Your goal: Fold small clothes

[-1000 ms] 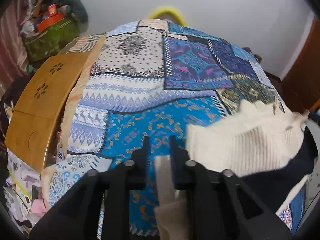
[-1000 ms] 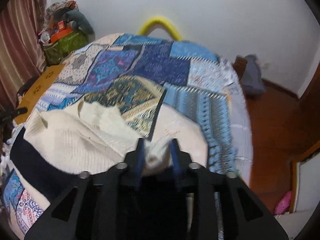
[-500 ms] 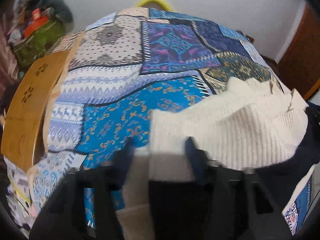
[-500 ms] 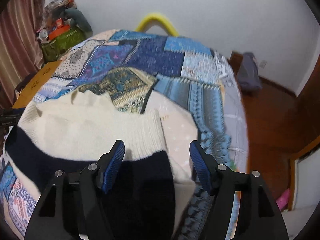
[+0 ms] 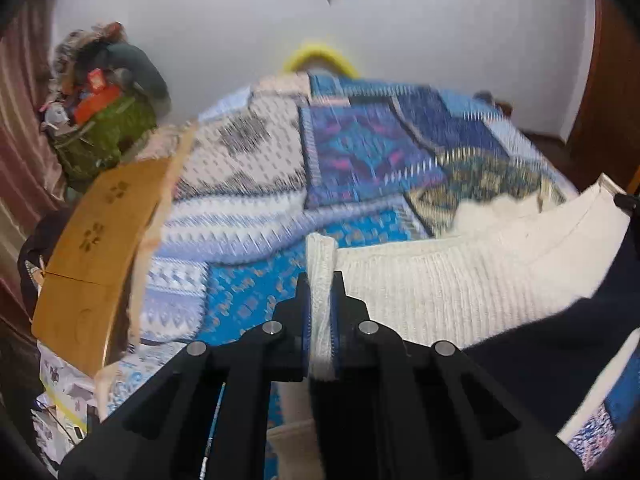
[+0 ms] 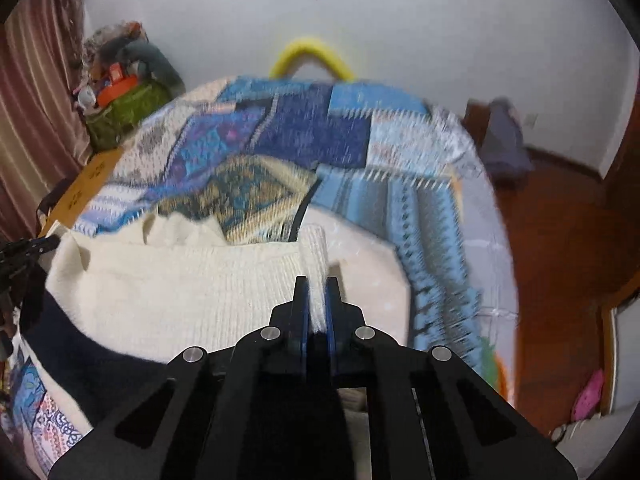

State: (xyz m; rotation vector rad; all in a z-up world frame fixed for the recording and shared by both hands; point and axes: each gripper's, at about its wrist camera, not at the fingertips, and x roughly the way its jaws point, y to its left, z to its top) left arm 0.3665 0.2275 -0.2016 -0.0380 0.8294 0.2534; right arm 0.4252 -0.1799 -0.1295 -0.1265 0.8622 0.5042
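Note:
A cream ribbed knit sweater (image 5: pixel 460 280) with a dark navy band (image 5: pixel 540 352) hangs stretched between my two grippers above the patchwork bedspread (image 5: pixel 360 152). My left gripper (image 5: pixel 320 280) is shut on its left cream edge. My right gripper (image 6: pixel 316 284) is shut on its right cream edge; the sweater (image 6: pixel 192 292) spreads to the left there, the navy band (image 6: pixel 92 356) below it. The left gripper's tip (image 6: pixel 28 252) shows at the far left of the right wrist view.
A wooden board (image 5: pixel 100 240) lies along the bed's left side. A green basket of clutter (image 5: pixel 104 120) stands at the back left. A yellow hoop (image 6: pixel 310 58) leans on the wall behind the bed. Wooden floor (image 6: pixel 560 240) lies to the right.
Both grippers opened half a second ago and have shut again on the sweater's cream edges. Both have lifted, so the views tilt up toward the wall, and the sweater is pulled taut.

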